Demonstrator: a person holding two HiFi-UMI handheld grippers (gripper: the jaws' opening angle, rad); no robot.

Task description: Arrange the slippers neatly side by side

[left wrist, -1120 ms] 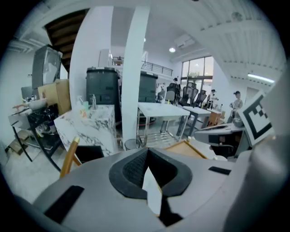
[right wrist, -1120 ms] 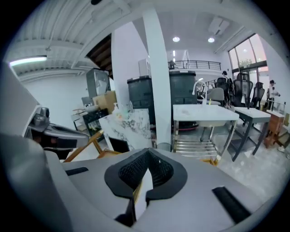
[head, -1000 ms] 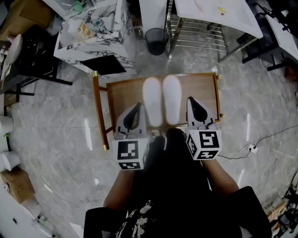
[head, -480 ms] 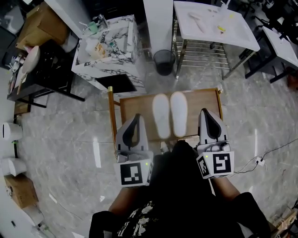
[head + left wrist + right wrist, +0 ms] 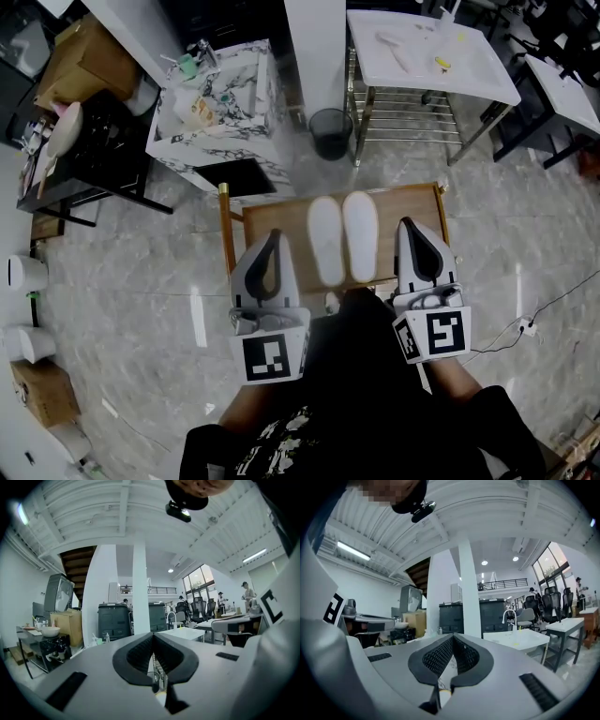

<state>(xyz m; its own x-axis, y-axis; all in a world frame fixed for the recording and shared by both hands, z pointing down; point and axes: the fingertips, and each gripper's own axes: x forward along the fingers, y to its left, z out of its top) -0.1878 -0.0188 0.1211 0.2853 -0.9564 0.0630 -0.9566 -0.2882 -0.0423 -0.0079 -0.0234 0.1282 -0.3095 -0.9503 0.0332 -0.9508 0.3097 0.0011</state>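
Observation:
Two white slippers, the left slipper (image 5: 325, 240) and the right slipper (image 5: 361, 234), lie side by side, touching, on a low wooden table (image 5: 412, 204) in the head view. My left gripper (image 5: 273, 239) hovers over the table's left edge, and my right gripper (image 5: 413, 230) hovers over its right part; both are raised well above the slippers and hold nothing. In the left gripper view the left gripper (image 5: 153, 639) is shut and points level into the room; the right gripper (image 5: 452, 639) is likewise shut and empty. Neither gripper view shows the slippers.
Beyond the table stand a black waste bin (image 5: 331, 131), a white pillar (image 5: 317, 52), a marble-patterned cabinet (image 5: 220, 112) and a white metal-legged table (image 5: 427, 47). A cable and plug (image 5: 525, 326) lie on the grey floor at right. Boxes (image 5: 37, 394) sit at left.
Both grippers have risen away from the table, staying shut and empty. The slippers have not moved on the table; the head view has shifted so the table sits lower in frame.

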